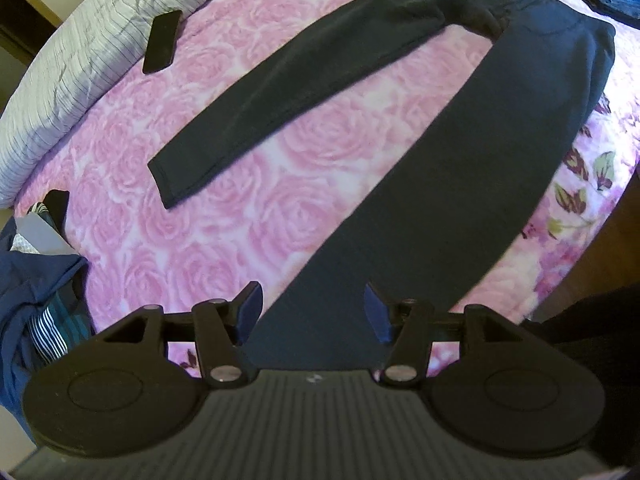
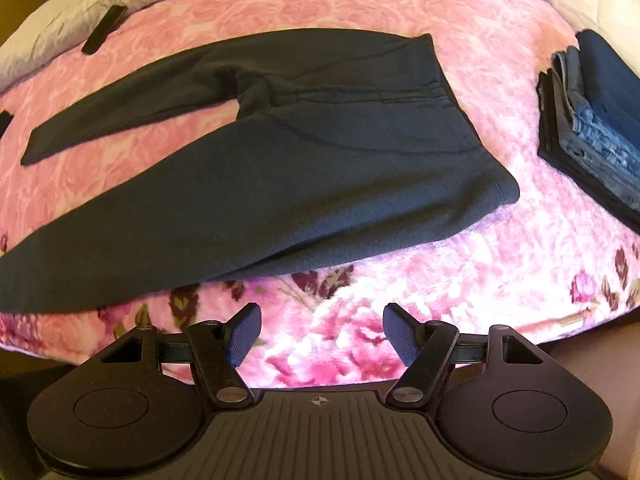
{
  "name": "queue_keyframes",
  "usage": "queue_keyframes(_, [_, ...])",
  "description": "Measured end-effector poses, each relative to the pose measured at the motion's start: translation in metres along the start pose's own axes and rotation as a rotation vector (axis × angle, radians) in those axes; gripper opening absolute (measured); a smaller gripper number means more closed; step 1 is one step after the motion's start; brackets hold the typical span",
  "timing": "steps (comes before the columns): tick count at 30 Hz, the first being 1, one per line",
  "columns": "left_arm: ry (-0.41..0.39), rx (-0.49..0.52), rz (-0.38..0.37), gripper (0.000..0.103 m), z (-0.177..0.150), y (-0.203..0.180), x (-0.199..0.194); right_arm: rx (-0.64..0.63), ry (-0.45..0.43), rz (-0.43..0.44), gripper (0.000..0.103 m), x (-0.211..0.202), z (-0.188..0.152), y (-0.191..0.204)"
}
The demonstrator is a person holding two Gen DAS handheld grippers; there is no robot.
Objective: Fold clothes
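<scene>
A pair of dark trousers [image 1: 460, 168] lies flat on the pink rose blanket [image 1: 224, 216], legs spread in a V, waistband at the far right. My left gripper [image 1: 312, 312] is open, its blue pads either side of the near leg's lower end, just above the cloth. In the right wrist view the trousers [image 2: 280, 160] lie across the bed, waistband to the right. My right gripper [image 2: 320, 332] is open and empty over the blanket's flowered front edge [image 2: 340, 344], short of the trousers.
A stack of folded clothes [image 2: 596, 120] sits at the right of the bed. A black phone [image 1: 162, 42] lies near the grey striped pillow [image 1: 68, 64]. A heap of blue and striped clothes [image 1: 36, 304] lies at the left edge.
</scene>
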State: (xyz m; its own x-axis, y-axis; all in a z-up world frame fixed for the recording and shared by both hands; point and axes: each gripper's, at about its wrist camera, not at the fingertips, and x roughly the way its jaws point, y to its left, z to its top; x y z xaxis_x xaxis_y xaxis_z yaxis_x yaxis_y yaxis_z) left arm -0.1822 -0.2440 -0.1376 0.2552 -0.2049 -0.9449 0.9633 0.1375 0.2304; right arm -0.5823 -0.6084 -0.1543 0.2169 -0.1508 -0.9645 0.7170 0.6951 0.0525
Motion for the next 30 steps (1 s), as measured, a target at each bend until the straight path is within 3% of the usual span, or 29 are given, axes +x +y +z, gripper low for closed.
queue_keyframes(8, [-0.010, 0.031, -0.005, 0.057, 0.007, -0.014, -0.003, -0.095, -0.012, -0.023, 0.071, -0.001, 0.002, 0.007])
queue_keyframes(30, [-0.009, 0.014, 0.012, 0.057, -0.003, -0.025, -0.006, -0.151, -0.012, -0.014, 0.071, 0.004, 0.002, 0.009])
